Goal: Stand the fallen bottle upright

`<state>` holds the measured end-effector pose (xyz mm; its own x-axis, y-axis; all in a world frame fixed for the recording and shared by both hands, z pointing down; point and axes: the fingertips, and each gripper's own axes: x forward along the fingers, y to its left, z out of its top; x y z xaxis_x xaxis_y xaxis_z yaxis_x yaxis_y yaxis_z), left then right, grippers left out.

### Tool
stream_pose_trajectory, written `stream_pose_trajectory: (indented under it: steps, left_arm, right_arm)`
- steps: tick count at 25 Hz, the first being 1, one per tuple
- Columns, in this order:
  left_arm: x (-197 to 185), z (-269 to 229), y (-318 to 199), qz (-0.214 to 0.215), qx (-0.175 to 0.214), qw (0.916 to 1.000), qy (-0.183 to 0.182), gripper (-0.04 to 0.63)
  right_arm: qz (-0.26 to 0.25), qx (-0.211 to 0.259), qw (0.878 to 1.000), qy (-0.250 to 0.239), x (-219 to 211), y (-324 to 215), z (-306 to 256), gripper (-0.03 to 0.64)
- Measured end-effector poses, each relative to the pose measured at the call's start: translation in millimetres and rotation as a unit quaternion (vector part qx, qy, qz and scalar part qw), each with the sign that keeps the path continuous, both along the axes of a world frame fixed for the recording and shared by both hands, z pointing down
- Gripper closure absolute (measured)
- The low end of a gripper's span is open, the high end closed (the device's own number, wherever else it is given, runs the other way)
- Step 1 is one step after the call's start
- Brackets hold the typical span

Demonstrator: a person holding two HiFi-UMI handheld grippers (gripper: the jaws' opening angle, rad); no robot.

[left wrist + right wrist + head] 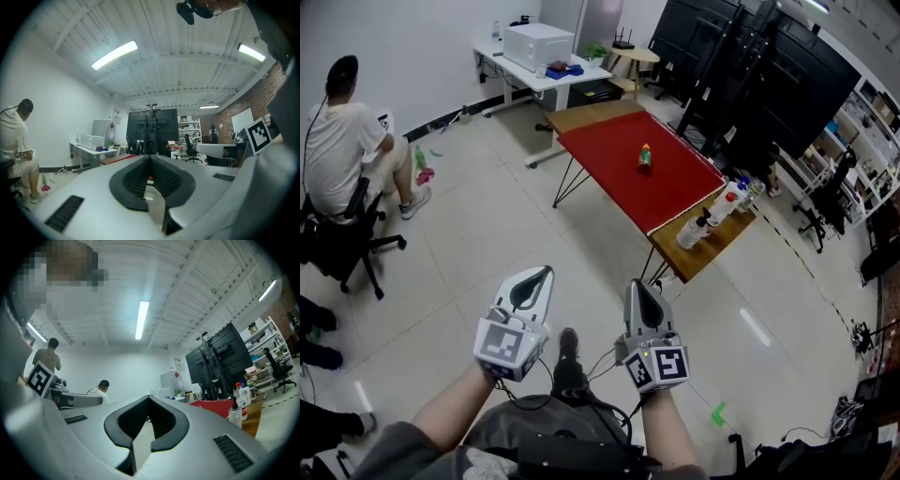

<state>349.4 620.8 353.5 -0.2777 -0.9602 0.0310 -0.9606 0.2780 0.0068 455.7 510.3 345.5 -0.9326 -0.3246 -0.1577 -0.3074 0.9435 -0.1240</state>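
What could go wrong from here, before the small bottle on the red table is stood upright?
1. The row of clear and white plastic bottles stands on the brown wooden table end nearest the person. A reach past it toward the small green and orange bottle on the red tabletop might knock some over.
2. The left gripper and right gripper are both shut. Pushing in without opening could roll the bottle.

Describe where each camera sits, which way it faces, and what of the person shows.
Head view: on the head, facing steeply down at red table; shows forearms, left gripper, right gripper.
Left gripper view: on that gripper, level across the room; its shut jaws.
Right gripper view: likewise, facing the table's bottles; shut jaws.
Shared: all see the red table.
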Motion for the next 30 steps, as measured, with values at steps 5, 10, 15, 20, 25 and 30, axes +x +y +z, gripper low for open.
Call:
stream_pose_trajectory:
  steps: [5, 10, 15, 20, 25, 30]
  left_arm:
    - [-59.8, 10.2, -61.2, -0.015, -0.003, 0.9999, 0.002, 0.568]
    - [-130.0, 14.3, -142.7, -0.019, -0.004, 0.9996, 0.018, 0.568]
    - [-197.8, 14.8, -236.5, -0.023, -0.011, 0.9995, 0.02, 0.568]
    - [-243.2, 15.2, -313.2, -0.03, -0.017, 0.9991, 0.026, 0.568]
    - [-260.0, 12.9, -356.8, -0.026, -0.03, 0.999, 0.018, 0.568]
    - [-275.2, 7.5, -389.3, -0.026, -0.038, 0.9988, 0.019, 0.568]
  right_arm:
    - [-0.018, -0.006, 1.0, 0.0, -68.5, -66.2, 13.5, 0.619]
    - [-0.027, 0.001, 1.0, 0.012, -147.1, -148.4, 15.6, 0.618]
    - [-0.027, -0.003, 0.999, 0.031, -214.4, -238.9, 26.0, 0.618]
    - [-0.022, -0.042, 0.998, 0.029, -257.2, -324.6, 41.5, 0.62]
    - [-0.018, -0.048, 0.998, 0.022, -275.0, -371.6, 36.3, 0.619]
    - [-0.021, -0.06, 0.997, 0.032, -283.4, -405.3, 40.6, 0.62]
